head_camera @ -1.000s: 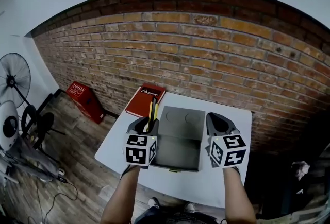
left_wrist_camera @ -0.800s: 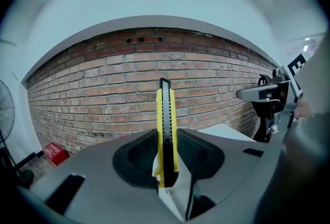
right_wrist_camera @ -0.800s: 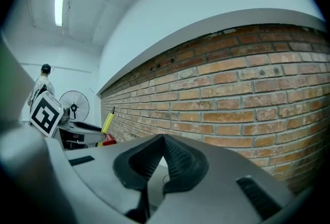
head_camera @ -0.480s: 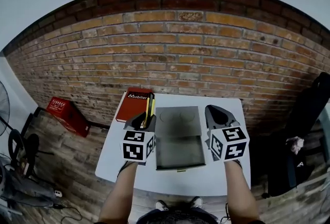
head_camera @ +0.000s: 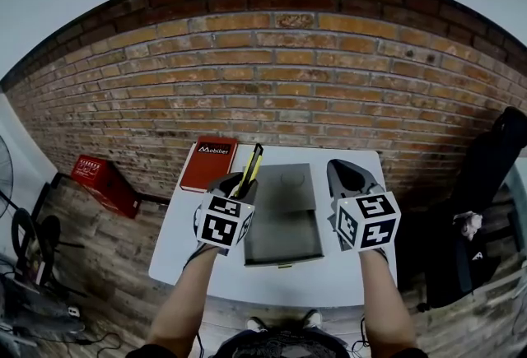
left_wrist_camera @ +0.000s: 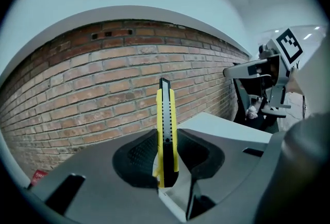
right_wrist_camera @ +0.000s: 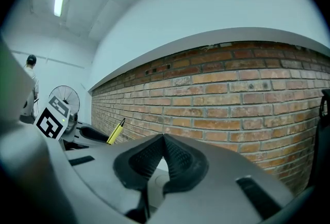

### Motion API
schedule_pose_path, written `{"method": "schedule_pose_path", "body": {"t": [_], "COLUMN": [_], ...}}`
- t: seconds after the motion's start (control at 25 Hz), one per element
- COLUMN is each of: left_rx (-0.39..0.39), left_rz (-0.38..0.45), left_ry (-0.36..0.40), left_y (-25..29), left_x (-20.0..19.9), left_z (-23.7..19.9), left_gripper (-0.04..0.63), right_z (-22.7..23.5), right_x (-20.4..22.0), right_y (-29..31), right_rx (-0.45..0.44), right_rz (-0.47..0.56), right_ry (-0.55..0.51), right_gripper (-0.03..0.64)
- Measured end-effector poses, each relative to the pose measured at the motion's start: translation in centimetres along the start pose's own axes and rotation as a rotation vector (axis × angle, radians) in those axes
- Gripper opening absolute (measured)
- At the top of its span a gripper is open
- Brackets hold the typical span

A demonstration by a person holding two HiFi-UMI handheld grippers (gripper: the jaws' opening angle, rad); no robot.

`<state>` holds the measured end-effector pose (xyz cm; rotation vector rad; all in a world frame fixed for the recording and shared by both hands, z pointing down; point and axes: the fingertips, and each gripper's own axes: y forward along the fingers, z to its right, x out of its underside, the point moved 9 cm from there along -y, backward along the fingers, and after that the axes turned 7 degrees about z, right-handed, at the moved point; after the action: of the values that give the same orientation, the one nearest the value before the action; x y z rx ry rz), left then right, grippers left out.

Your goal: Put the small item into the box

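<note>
My left gripper point(head_camera: 237, 183) point(left_wrist_camera: 166, 176) is shut on a yellow and black utility knife point(head_camera: 251, 165) point(left_wrist_camera: 166, 130), which sticks out beyond the jaws and leans right, over the left edge of the box. The open grey box point(head_camera: 284, 234) lies in the middle of the white table point(head_camera: 185, 245), with its lid point(head_camera: 286, 183) folded back toward the wall. My right gripper point(head_camera: 346, 177) point(right_wrist_camera: 162, 140) hovers at the box's right side, its jaws shut with nothing between them. The right gripper view also catches the knife point(right_wrist_camera: 115, 132) at its left.
A red book point(head_camera: 208, 163) lies on the table's far left corner. A brick wall stands right behind the table. A red crate point(head_camera: 100, 182) sits on the wooden floor to the left. A dark bag point(head_camera: 494, 159) stands at the right.
The left gripper has rolled and edged toward the box, so the knife now leans right instead of pointing straight away. The right gripper has barely shifted.
</note>
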<state>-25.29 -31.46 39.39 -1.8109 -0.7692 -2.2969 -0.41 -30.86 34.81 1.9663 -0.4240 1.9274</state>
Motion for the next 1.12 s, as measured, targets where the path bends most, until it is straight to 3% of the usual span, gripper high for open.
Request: {"method": "schedule_pose_path", "body": {"t": [0.24,0.68,1.12], "left_rx": [0.123,0.326,0.455], "left_rz": [-0.094,-0.310,-0.463], "left_ry": [0.081,0.150,0.291], "left_y": [1.5,4.2,6.5], "left_x": [0.3,4.3,7.6], "left_z": [1.6,3.7,6.2], "left_gripper": [0.129,0.129,0.129], "right_z": [0.2,1.3,2.1], "right_x": [0.8,1.1,2.0], "right_y": [-0.1,-0.7,-0.8], "right_rx": [-0.018,-0.012,-0.013], "right_rz": [-0.018,-0.035,-0.057], "right_ry": [-0.002,-0.007,-0.002], "right_gripper": [0.020,0.020,0.020]}}
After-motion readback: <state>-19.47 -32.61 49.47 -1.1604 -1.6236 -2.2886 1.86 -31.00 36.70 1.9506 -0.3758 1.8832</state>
